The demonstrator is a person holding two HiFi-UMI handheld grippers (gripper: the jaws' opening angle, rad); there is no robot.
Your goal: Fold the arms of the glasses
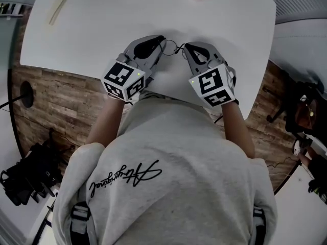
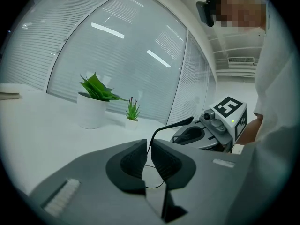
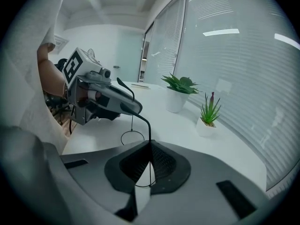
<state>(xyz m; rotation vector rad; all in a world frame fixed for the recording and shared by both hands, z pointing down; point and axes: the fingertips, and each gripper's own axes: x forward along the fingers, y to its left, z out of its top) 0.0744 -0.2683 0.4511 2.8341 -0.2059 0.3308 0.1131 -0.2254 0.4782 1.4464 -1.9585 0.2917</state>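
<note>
**Grip check: thin black wire-framed glasses (image 1: 171, 47) held up between both grippers**

Position. The glasses hang in the air off my jaw tips, above the white table (image 1: 102, 24), touching nothing but the pads. Both grippers point away from me and meet nose to nose, with the frame bridging the short space between them.

Left gripper (image 2: 150, 145). Jaws are drawn in to a narrow slit with the wire pinched in it. One black arm rises out of the slit and curves away toward the other gripper. A round rim loop shows just below the pads.

Right gripper (image 3: 151, 145). Jaws are together, clamped on the wire. An arm climbs from between the pads and bends across toward the left gripper. A second rim loop hangs just beyond my tips.

Why this hold. My reading: one side steadies the frame while the other swings an arm about its hinge. Lifting it off the table leaves room for the arm to turn. I cannot tell how far either arm has swung, so the fold counts as unfinished.

Containers. Well ahead of the left jaws and to their left stands a large white pot (image 2: 90, 114) with a broad-leaved green plant. Just beside it, nearer my line, a small white pot (image 2: 131, 123) holds a spiky plant. Neither is in the way.
</note>
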